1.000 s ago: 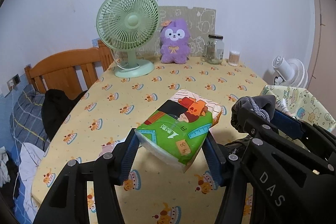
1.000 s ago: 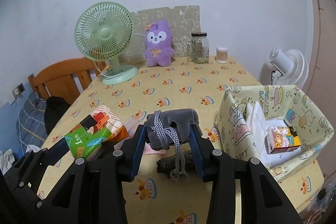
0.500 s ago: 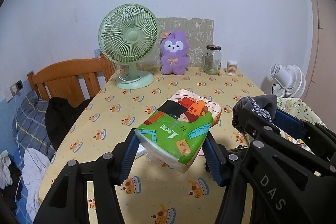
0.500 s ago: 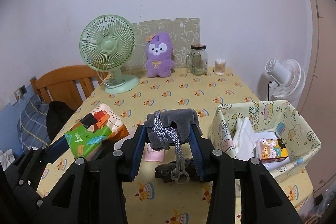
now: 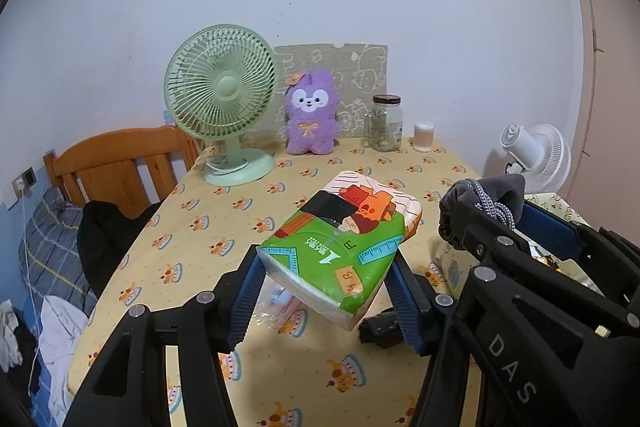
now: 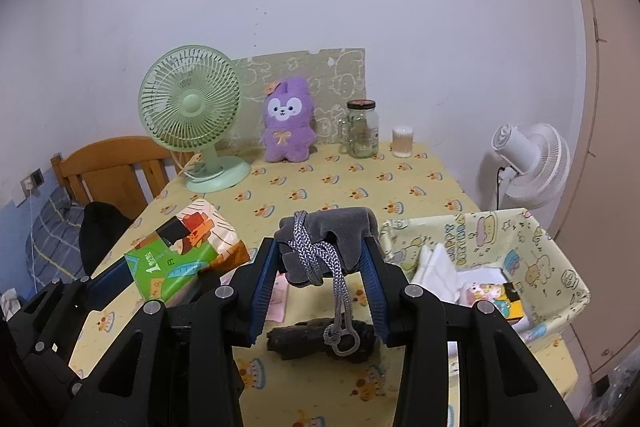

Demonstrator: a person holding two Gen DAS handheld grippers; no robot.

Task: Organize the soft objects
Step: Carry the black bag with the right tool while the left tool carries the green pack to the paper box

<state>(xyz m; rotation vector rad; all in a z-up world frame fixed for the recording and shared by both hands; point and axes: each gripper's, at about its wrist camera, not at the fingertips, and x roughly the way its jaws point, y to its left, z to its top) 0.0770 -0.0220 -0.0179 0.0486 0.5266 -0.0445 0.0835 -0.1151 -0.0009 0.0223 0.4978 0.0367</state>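
My left gripper [image 5: 326, 259] is shut on a green and orange tissue pack [image 5: 344, 243], held above the yellow table [image 5: 240, 211]; the pack also shows in the right wrist view [image 6: 184, 251]. My right gripper [image 6: 318, 255] is shut on a grey drawstring pouch [image 6: 332, 231] whose cord [image 6: 340, 307] hangs down; the pouch also shows in the left wrist view [image 5: 480, 203]. A yellow patterned fabric basket [image 6: 556, 259] at the right holds white cloths and a small box. A dark object [image 6: 316, 341] and a pink item [image 6: 278, 297] lie on the table below the pouch.
A green desk fan [image 6: 192, 115], a purple plush [image 6: 286, 125], a glass jar [image 6: 362, 129] and a cotton swab tub [image 6: 402, 143] stand at the table's far edge. A wooden chair [image 6: 108, 167] is at left, a white fan [image 6: 528, 163] at right.
Both grippers have risen and drawn back from the table, each keeping its hold; more of the wall shows and the far objects sit lower in view.
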